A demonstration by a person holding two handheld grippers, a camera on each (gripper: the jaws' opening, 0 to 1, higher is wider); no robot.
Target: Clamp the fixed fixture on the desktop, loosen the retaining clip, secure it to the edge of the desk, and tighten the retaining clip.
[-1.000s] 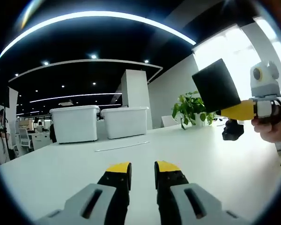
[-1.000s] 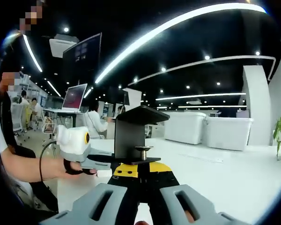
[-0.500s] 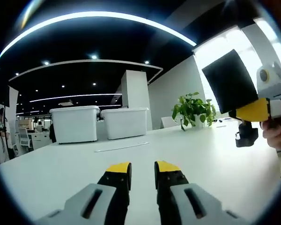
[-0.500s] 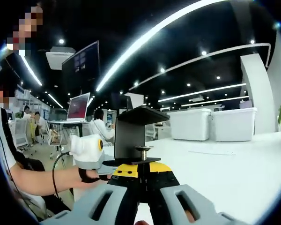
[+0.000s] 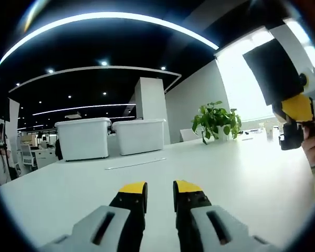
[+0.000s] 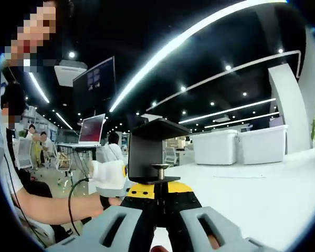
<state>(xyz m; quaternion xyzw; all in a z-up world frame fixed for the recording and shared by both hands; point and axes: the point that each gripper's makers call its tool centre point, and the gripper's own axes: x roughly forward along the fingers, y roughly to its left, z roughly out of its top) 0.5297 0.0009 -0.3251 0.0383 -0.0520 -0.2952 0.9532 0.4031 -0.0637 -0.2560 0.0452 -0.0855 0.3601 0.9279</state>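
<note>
Desk (image 5: 163, 173), two seemingly lidded bins (image 5: 111, 137)

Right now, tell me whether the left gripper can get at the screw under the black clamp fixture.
Probably yes. The left gripper is empty with a small gap between its jaws, and the right gripper holds the black clamp fixture in the air, its screw exposed with nothing between.

No readable text, labels, brands or numbers. Laptop screen (image 6: 92, 129) at 9 o'clock and hanging monitor (image 6: 97, 79) at 10 o'clock glow, content too blurred to read.
</note>
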